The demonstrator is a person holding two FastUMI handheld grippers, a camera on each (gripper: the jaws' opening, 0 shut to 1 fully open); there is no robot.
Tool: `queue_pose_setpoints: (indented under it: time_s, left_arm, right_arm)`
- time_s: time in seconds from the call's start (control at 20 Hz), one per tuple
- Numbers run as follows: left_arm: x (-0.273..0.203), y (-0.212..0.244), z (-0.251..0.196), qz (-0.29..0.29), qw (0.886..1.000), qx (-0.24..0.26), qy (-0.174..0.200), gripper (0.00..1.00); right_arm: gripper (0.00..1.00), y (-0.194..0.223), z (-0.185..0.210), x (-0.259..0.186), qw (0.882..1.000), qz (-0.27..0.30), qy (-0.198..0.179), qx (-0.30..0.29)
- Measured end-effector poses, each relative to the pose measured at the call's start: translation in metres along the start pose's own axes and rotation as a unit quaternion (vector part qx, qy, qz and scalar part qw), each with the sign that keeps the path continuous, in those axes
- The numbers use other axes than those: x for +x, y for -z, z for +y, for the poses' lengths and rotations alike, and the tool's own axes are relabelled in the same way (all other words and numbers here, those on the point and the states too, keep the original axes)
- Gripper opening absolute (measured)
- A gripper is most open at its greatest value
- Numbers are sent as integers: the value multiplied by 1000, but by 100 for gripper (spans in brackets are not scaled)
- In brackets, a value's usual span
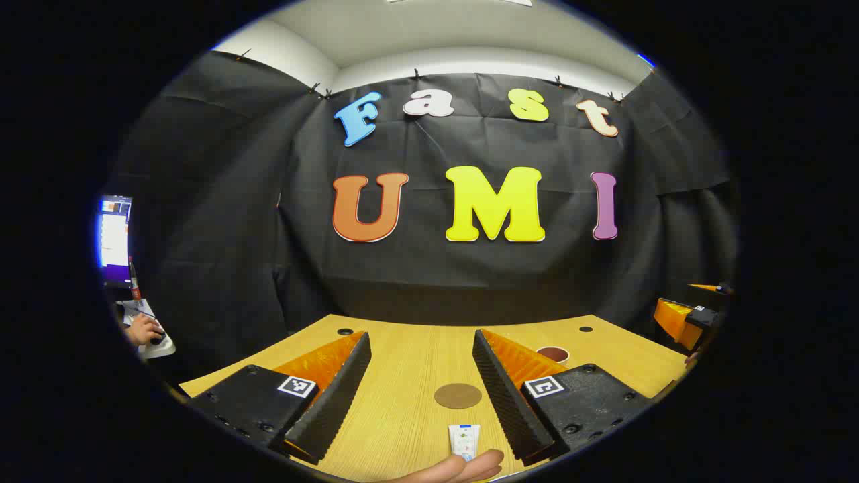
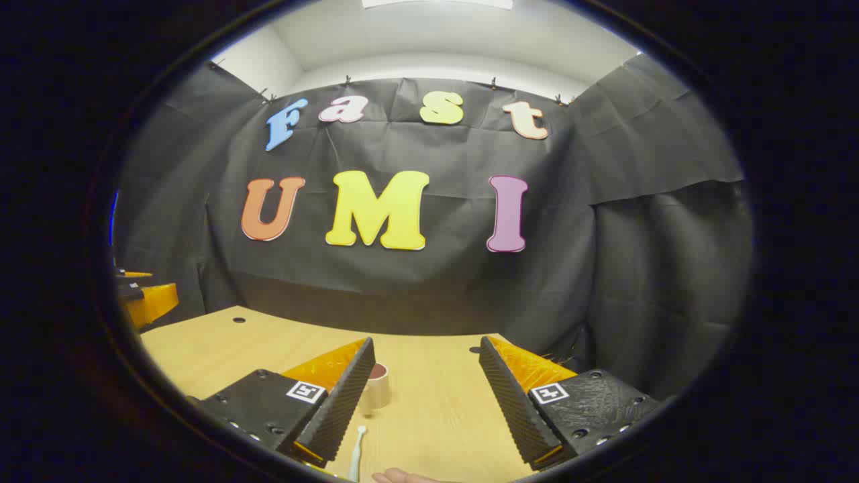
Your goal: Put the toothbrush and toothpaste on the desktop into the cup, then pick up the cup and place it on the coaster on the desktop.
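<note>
1. Black-draped booth around a light wooden desktop (image 1: pixel 402 402) with small round holes near its far edge.
2. Left gripper (image 1: pixel 421 392) held low over the wood, fingers spread wide apart, nothing between them.
3. Toothpaste (image 1: pixel 464 441) lying flat at 6 o'clock in the left gripper view, close under the camera, between the two fingers but touching neither; a bare hand (image 1: pixel 463 467) just below it at the lower edge, contact with the tube unclear.
4. Round brown coaster (image 1: pixel 458 395) just beyond the tube, toward 12 o'clock from it, bare.
5. Cup (image 1: pixel 553 353) at about 2 o'clock from the coaster, partly hidden behind the right-hand finger, open mouth up.
6. Right gripper (image 2: pixel 424 396) likewise parted wide and empty; cup (image 2: pixel 376 392) beside its left-hand finger, toothbrush (image 2: pixel 357 453) lying at 7 o'clock near the lower edge, fingertips (image 2: pixel 396 477) of a hand close by.
7. Judged stage: very start, nothing loaded into the cup yet.
8. For a clean first pick: lower the left gripper squarely over the tube, pinch across its narrow width near the middle, lift level, then tip cap-down over the cup mouth before release.
9. Risk: a light cup knocked over by a slanted drop; best approached from directly above.
</note>
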State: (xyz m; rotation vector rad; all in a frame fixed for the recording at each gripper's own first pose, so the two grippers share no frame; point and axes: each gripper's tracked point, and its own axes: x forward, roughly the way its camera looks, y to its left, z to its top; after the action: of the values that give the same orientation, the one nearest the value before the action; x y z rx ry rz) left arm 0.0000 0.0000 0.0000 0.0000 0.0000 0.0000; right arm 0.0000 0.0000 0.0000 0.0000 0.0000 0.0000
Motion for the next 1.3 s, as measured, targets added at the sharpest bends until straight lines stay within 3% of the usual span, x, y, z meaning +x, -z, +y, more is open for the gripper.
queue_pose_setpoints:
  time_s: [0.95,1.3]
  left_arm:
    - [1,7,-14,7,1000,8,24,97]
    - [3,12,-18,10,999,29,24,97]
  right_arm:
    - [97,9,-2,4,1000,19,1,-4]
    - [95,38,1,13,999,50,-2,-5]
